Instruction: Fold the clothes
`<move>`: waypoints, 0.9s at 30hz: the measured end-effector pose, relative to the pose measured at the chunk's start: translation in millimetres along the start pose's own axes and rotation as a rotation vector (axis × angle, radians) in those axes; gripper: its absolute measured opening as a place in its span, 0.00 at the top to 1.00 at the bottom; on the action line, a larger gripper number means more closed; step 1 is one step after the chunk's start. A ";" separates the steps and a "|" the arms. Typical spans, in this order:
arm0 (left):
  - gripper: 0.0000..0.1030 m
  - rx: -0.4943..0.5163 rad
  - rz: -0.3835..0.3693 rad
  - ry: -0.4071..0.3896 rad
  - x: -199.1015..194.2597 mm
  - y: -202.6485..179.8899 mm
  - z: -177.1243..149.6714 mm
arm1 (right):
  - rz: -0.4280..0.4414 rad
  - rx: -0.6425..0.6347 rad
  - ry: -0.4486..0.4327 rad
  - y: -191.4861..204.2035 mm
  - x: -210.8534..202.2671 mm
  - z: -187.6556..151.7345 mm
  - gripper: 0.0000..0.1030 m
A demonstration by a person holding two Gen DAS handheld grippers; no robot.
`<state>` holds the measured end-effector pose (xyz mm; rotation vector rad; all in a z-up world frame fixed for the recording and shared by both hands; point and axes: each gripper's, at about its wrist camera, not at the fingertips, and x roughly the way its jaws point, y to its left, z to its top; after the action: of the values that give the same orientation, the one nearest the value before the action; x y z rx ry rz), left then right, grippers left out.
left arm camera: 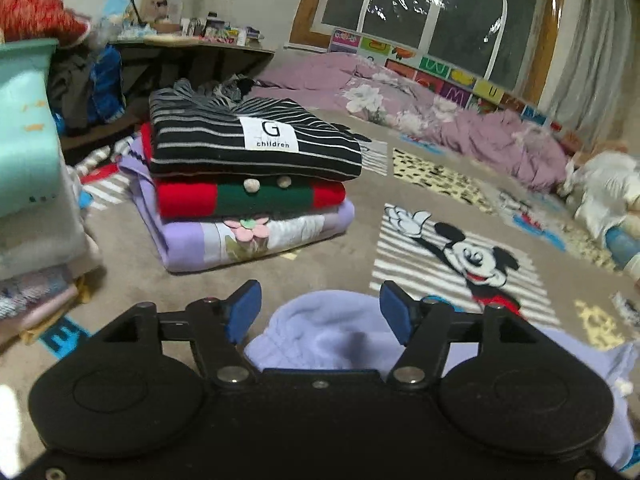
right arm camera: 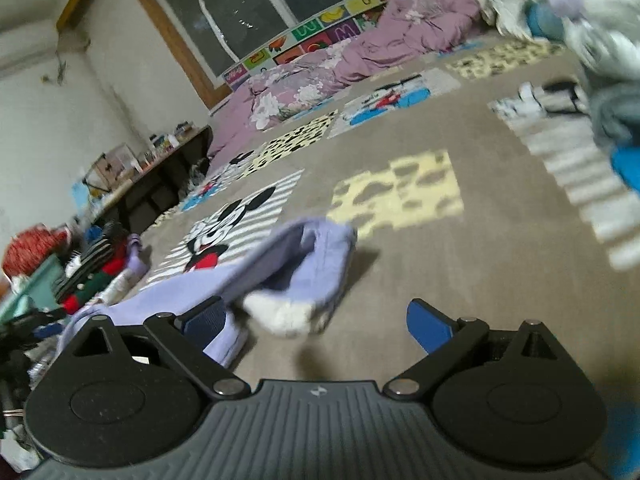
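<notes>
Both grippers wide, holding nothing: left gripper (left arm camera: 320,312) over lavender garment (left arm camera: 324,336); right gripper (right arm camera: 316,320) beside it on carpet (right arm camera: 440,264).

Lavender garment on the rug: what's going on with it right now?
Both grippers are open and hold nothing. The left gripper sits with the lavender garment bunched between its fingers; the right gripper is by a blurred, lifted part. A folded stack already sits on the rug.
</notes>
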<state>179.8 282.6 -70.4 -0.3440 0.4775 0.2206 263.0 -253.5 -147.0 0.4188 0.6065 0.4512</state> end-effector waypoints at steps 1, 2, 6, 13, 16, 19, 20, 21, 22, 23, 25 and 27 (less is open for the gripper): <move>0.37 -0.007 -0.017 0.007 2.8 2.2 0.3 | -0.014 -0.051 0.010 4.8 5.7 7.0 0.06; 0.37 -0.009 -0.033 0.015 5.7 3.6 0.7 | -0.029 -0.104 0.019 9.6 11.4 13.9 0.06; 0.37 -0.002 -0.087 0.041 16.2 8.1 0.3 | -0.091 -0.446 0.146 36.6 44.1 29.5 0.07; 0.37 -0.011 -0.152 0.100 34.4 13.6 -4.7 | -0.115 -0.730 0.292 53.7 78.4 40.3 0.25; 0.39 0.006 -0.169 0.119 38.0 11.7 -7.0 | -0.091 -0.736 0.376 56.4 91.7 46.0 0.54; 0.83 0.044 -0.168 0.127 38.4 9.2 -10.5 | -0.056 -0.773 0.417 61.8 94.6 44.3 0.74; 0.91 0.055 -0.165 0.129 38.6 8.5 -11.8 | -0.081 -0.822 0.400 66.5 92.7 43.8 0.75; 0.94 0.065 -0.168 0.130 37.9 7.5 -12.8 | -0.108 -0.870 0.369 71.4 89.7 44.3 0.76; 0.97 0.072 -0.174 0.124 36.2 6.1 -13.1 | -0.140 -0.909 0.313 76.2 84.0 47.3 0.76; 0.98 0.077 -0.177 0.114 33.9 4.6 -12.9 | -0.170 -0.932 0.249 80.4 76.8 53.0 0.76; 0.99 0.090 -0.191 0.094 29.9 1.0 -12.2 | -0.253 -1.032 0.120 89.5 64.6 57.3 0.76; 0.99 0.102 -0.196 0.076 26.8 -3.1 -11.6 | -0.335 -1.157 0.025 96.7 55.8 53.7 0.76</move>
<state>199.2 278.9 -92.2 -0.2983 0.5243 -0.0071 310.3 -158.0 -83.7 -0.7806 0.3442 0.4144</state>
